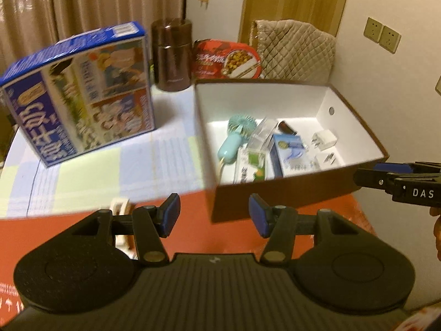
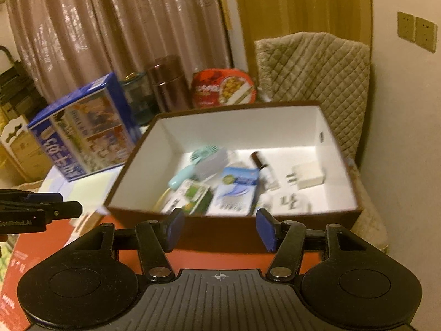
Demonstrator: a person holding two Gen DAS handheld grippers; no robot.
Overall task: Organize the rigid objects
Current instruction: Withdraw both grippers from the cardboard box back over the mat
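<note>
A brown box with a white inside (image 1: 358,127) (image 2: 143,165) stands on the table. In it lie a mint hand fan (image 1: 234,135) (image 2: 193,162), a blue-and-white carton (image 1: 292,151) (image 2: 237,190), a green-and-white pack (image 1: 252,165) (image 2: 193,195), a dark small item (image 1: 286,128) (image 2: 259,160) and white plug adapters (image 1: 325,139) (image 2: 306,179). My left gripper (image 1: 215,215) is open in front of the box's near wall, nothing between its blue pads. My right gripper (image 2: 220,230) is open too, just before the box's near rim and holding nothing. A small cream object (image 1: 120,207) lies partly hidden behind the left gripper's finger.
A large blue carton (image 1: 80,96) (image 2: 82,129) stands left of the box. Behind are a brown flask (image 1: 172,55) (image 2: 165,85), a red food tub (image 1: 226,59) (image 2: 223,87) and a quilted chair back (image 1: 295,49) (image 2: 314,74). A red surface (image 1: 198,234) lies under the grippers.
</note>
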